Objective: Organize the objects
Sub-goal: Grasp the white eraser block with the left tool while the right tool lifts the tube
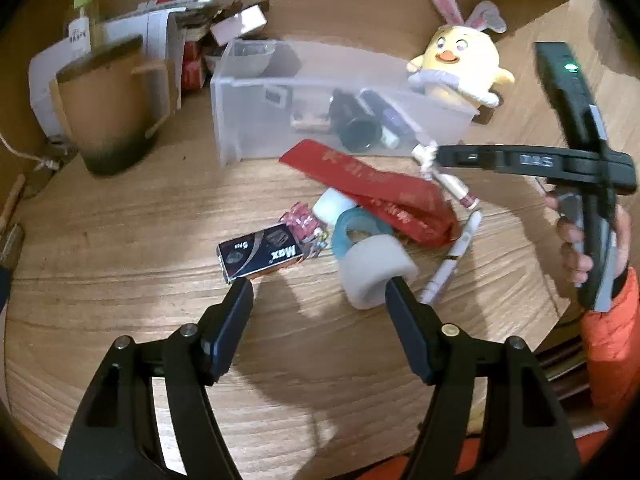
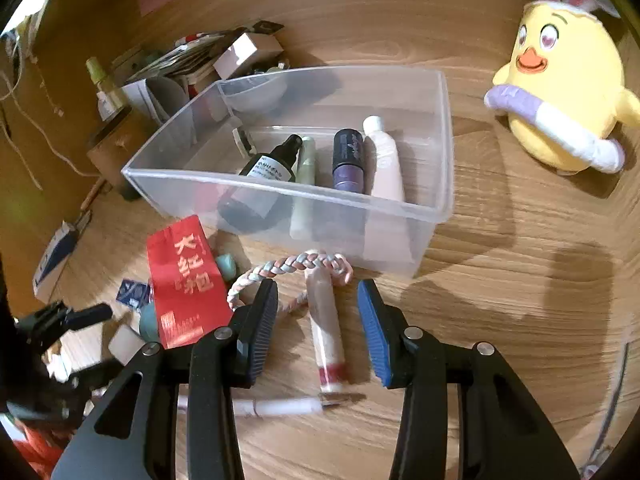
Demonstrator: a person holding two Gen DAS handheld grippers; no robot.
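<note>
Wood-grain desk, clear plastic bin of bottles, right gripper fingers parted around pink tube, untouched, left gripper fingers wide, empty

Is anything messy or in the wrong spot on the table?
Yes. A heap lies loose outside the clear bin: a red packet, a braided headband draped over a pink tube, and a white pen. Four bottles already lie inside.

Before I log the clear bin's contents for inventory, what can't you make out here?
- Small dark item behind the clear plastic bin's divider: hazy through the frosted wall, both views.
- Black dropper bottle's label: too small, right wrist view.
- Clutter behind the bin: blurred, left wrist view.
</note>
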